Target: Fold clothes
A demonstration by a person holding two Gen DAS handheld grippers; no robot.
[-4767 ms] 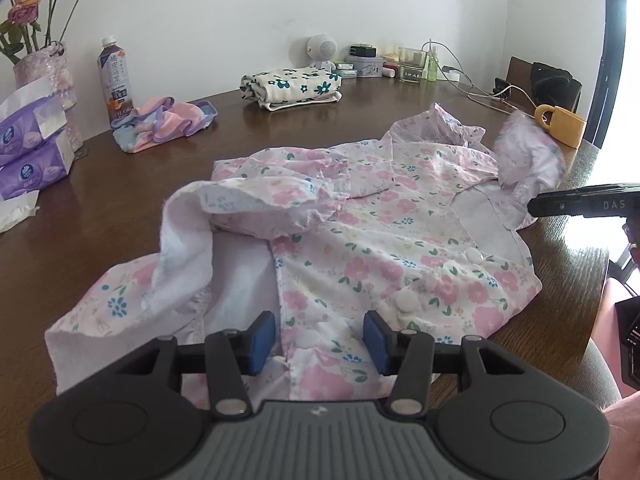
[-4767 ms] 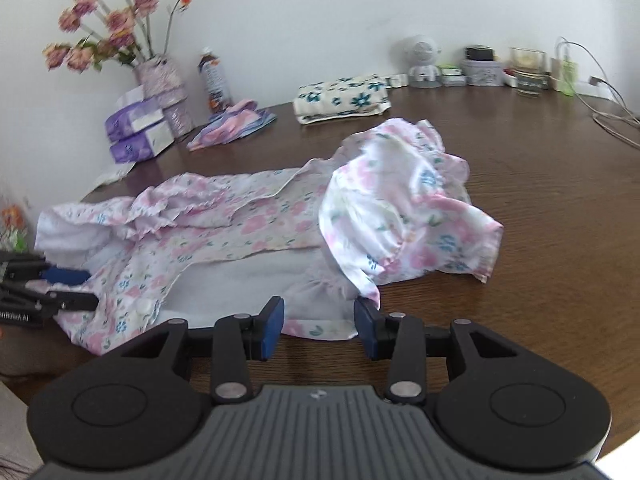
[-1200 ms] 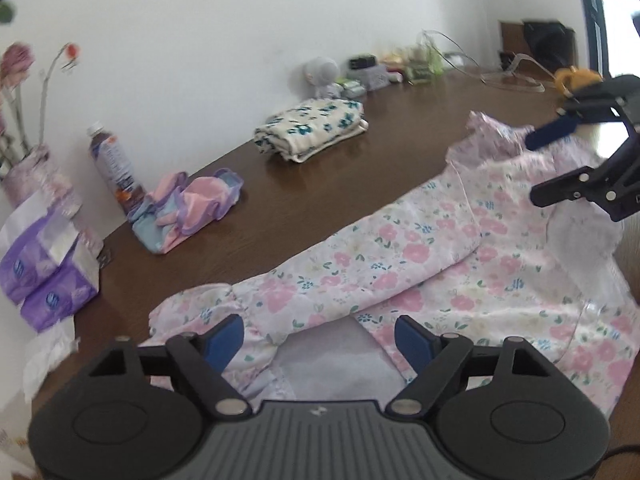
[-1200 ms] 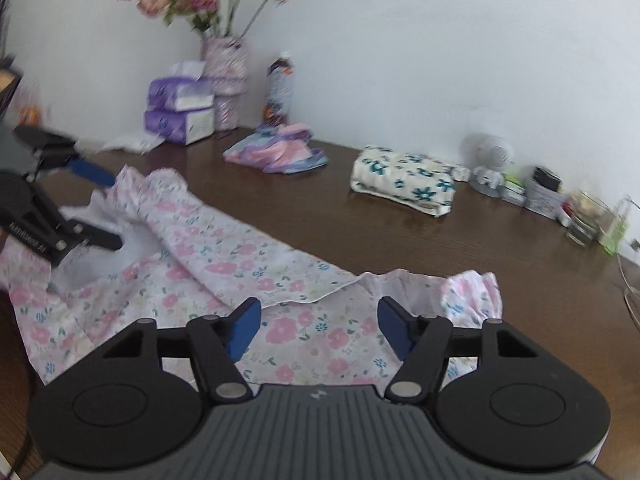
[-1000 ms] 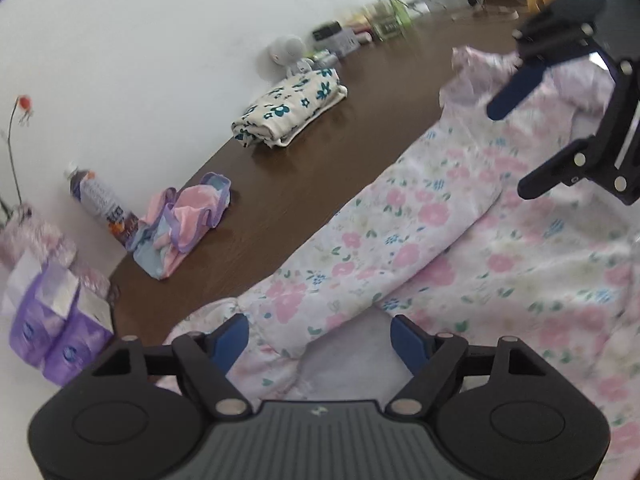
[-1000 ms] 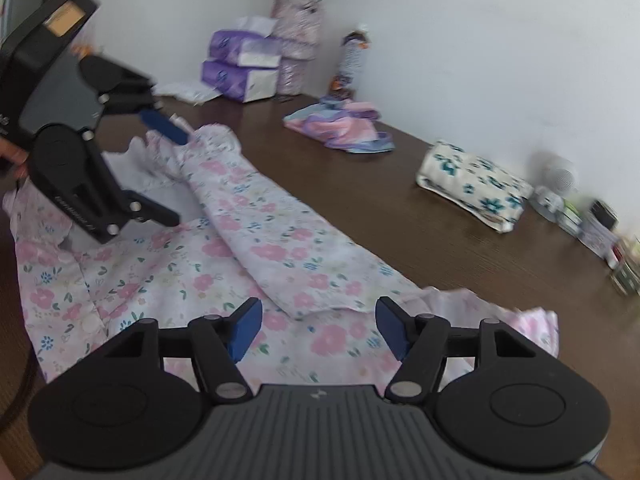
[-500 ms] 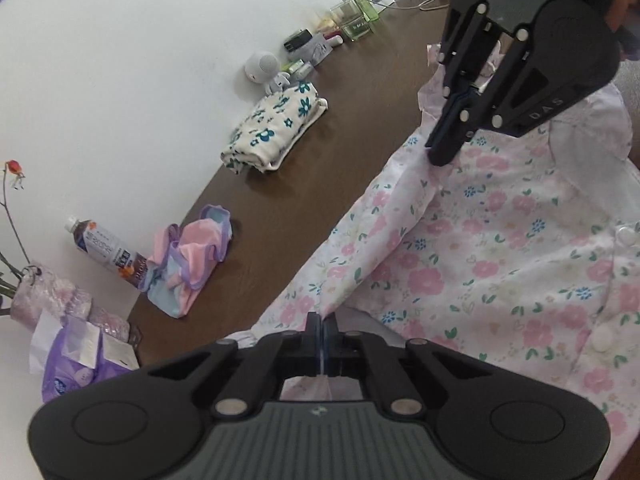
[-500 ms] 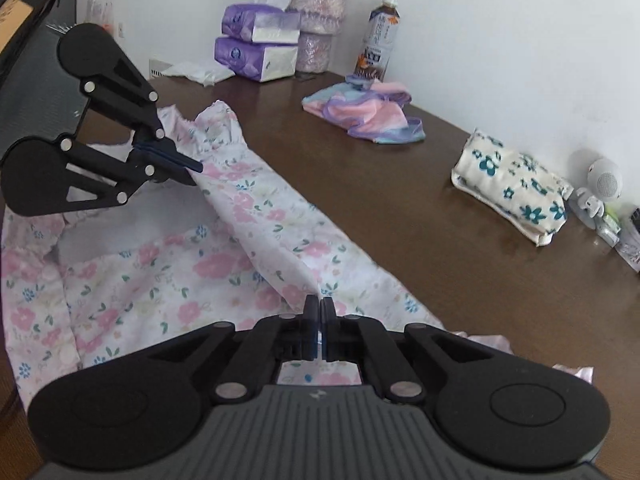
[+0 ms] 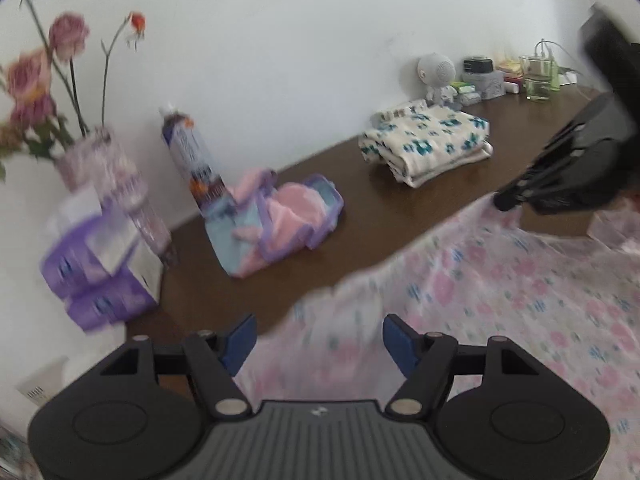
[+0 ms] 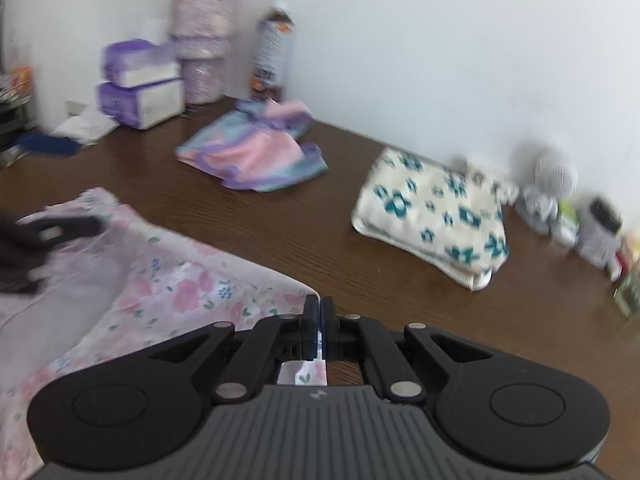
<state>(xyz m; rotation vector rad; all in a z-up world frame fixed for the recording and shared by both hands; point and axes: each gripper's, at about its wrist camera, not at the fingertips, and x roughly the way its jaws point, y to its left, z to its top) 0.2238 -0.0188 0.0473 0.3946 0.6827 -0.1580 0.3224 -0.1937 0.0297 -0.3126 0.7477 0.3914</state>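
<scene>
Floral garment spread across lower right of brown table, left gripper jaws wide apart above its edge, right gripper clamped on fabric edge at bottom centre.

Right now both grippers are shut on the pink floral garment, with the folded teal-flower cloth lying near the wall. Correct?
Not quite. Only the right gripper is shut on the pink floral garment; the left wrist view shows the left gripper open above it. The folded teal-flower cloth does lie near the wall.
</scene>
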